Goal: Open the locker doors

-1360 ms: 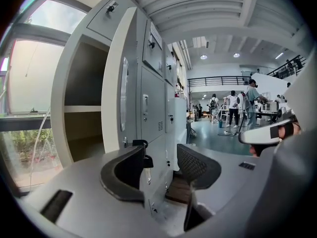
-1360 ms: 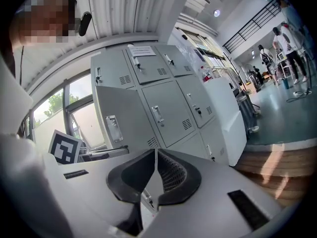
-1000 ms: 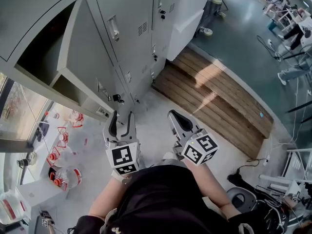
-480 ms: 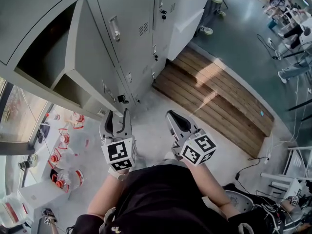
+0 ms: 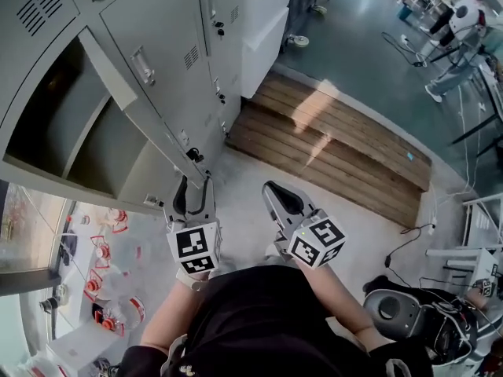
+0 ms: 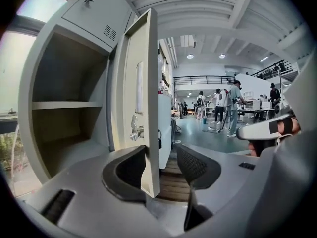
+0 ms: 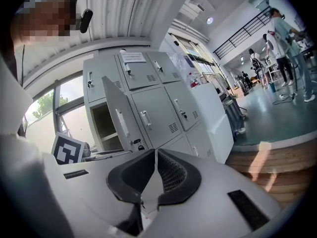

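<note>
In front of a bank of grey metal lockers [image 5: 169, 49], a person stands with a two-jaw gripper in each hand. One locker door [image 6: 148, 83] stands swung outward, exposing a compartment [image 5: 71, 132] divided by a single shelf [image 6: 69, 104]; the neighbouring doors [image 7: 153, 115] to its right are closed. The left gripper [image 6: 162, 158] has its jaws apart, with the free vertical edge of the open door between them: the edge lies close against the left jaw, while a clear gap separates it from the right jaw. The door's latch handle [image 6: 136, 130] projects from its face just above the jaws. The right gripper [image 7: 156, 155] is fully closed, the tips meeting with nothing between them, and it points toward the lockers without touching them. In the head view the two grippers [image 5: 196, 185] [image 5: 271, 188] sit side by side above the floor, each carrying its marker cube [image 5: 196, 248]. A white cabinet [image 5: 263, 38] adjoins the lockers, and a slatted wooden platform [image 5: 338, 144] lies on the floor beside them.
</note>
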### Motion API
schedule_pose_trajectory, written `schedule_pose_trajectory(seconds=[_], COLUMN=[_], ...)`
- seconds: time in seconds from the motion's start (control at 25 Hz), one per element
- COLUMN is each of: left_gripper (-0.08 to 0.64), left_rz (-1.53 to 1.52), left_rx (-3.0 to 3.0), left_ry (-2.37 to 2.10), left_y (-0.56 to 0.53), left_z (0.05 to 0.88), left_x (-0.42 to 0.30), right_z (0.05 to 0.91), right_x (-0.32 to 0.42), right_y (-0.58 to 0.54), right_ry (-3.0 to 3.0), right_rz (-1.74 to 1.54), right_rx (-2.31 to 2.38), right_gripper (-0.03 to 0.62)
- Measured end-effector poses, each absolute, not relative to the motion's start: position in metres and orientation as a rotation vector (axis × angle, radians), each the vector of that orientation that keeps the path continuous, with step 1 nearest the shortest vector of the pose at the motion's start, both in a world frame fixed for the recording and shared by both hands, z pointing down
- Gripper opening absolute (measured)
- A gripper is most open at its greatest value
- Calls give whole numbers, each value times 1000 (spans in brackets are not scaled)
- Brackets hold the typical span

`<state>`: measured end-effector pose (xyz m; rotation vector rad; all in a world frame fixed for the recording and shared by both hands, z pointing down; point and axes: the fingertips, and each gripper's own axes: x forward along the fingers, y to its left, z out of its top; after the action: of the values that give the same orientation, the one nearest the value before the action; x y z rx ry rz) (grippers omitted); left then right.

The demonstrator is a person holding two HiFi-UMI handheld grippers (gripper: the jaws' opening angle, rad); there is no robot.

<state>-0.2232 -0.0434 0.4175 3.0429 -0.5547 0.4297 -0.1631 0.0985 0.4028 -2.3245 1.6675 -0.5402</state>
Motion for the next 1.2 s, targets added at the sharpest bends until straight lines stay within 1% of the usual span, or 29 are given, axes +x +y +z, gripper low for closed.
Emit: schedule_pose_trajectory(seconds=[0.64,0.96,1.2], left_gripper=[213,212,152], left_rz=[503,532,571], left_rx=[3124,3104,3092], left_ry=[-306,-316,-321], left_y=[-17,26,72], left_z=[420,427,440], left_x=[-120,-104,-102], right_z=[398,401,409], right_x=[-113,-81,-61], right_y=[208,245,272], right_ry=[1324,1321,1388], right_rz=[-474,-465,-487], right_rx=[-2491,-2466,-2412], right_gripper=[29,29,29])
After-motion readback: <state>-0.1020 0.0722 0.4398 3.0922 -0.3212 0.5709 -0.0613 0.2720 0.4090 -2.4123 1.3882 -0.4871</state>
